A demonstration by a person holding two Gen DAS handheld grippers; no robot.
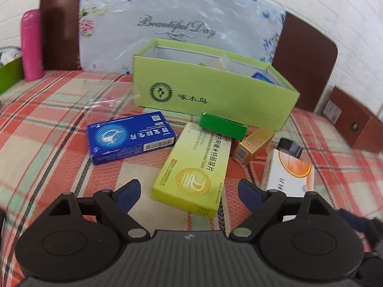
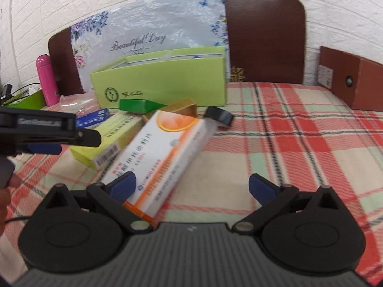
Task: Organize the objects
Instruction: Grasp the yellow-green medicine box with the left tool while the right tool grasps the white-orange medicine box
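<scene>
Small cardboard medicine cartons are being shown scattered on a plaid bed cover [image 1: 47,124], all lying just in front of an open lime-green cardboard box [image 1: 210,95] printed with a round dark emblem. A glossy blue carton [image 1: 130,137] is lying flat to the front-left of that box. A long yellow-green carton [image 1: 194,169] with a gold swirl is lying directly before the box, and a small green carton [image 1: 223,125] is resting across its far end. A metallic gold carton [image 1: 253,144] is tilted just right of the green one, near a small black block [image 1: 288,147]. A white carton with an orange disc [image 2: 160,157] is lying at the front-right of the box.

The left gripper [image 1: 189,193] is being held with its blue-padded fingers [image 1: 128,195] spread wide and empty, above the near end of the yellow-green carton. The right gripper [image 2: 191,187] is likewise being held wide open, gripping nothing, one finger [image 2: 122,187] overlapping the white carton.

A smooth pink bottle [image 1: 31,45] is standing upright far left of the box, before a dark wooden headboard [image 1: 308,64].
</scene>
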